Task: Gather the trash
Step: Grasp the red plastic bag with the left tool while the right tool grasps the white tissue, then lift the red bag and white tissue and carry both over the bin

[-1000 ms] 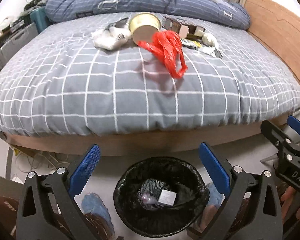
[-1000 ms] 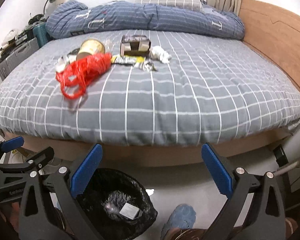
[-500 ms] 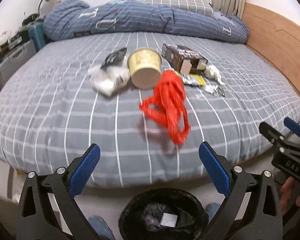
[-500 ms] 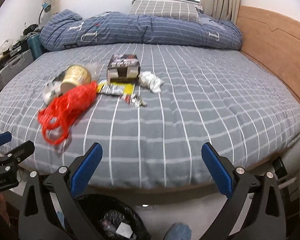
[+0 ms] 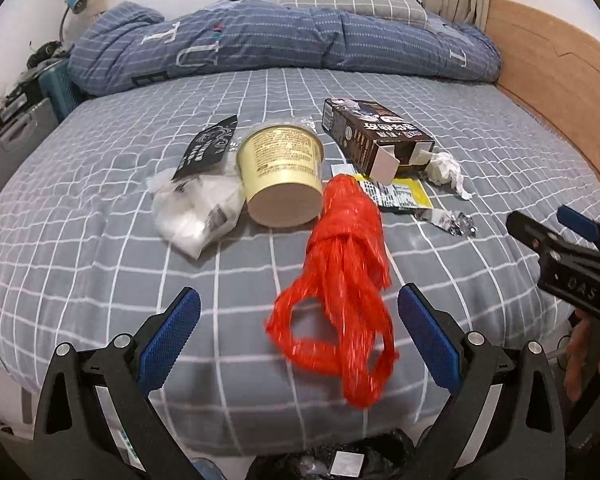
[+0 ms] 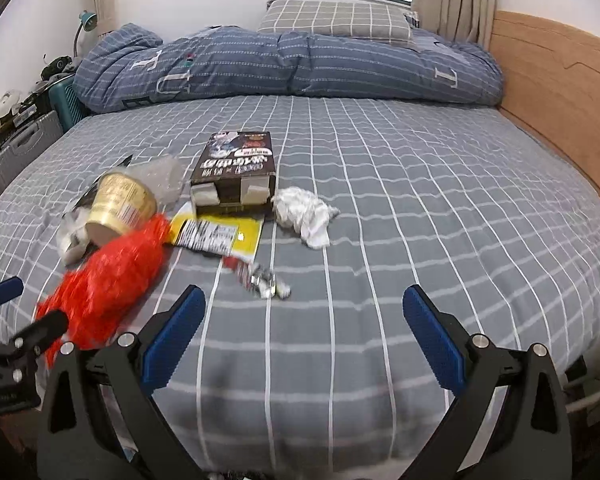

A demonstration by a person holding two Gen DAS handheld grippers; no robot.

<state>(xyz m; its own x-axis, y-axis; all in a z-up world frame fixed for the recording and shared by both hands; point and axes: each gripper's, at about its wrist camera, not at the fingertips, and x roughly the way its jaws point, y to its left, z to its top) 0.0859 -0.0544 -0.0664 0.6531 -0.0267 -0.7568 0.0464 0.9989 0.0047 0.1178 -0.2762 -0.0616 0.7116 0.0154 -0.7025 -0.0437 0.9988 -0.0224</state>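
The black bin (image 5: 340, 460), seen only in the left wrist view, holds some scraps. The left gripper (image 5: 296, 328) hovers with fingers apart over the red plastic bag (image 5: 340, 280) on the bed (image 5: 100, 240). The right gripper (image 6: 304, 328), also spread and empty, points toward the foil wrapper (image 6: 264, 280).

Cup (image 5: 281, 176) between wrapper (image 5: 198, 208) and box (image 5: 374, 142)

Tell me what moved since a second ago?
Both grippers came up from over the bin and in toward the bed. The left gripper now sits right by the red bag, the right gripper near the foil wrapper. Nothing was grabbed; both jaws are open as before, and the trash lies where it was.
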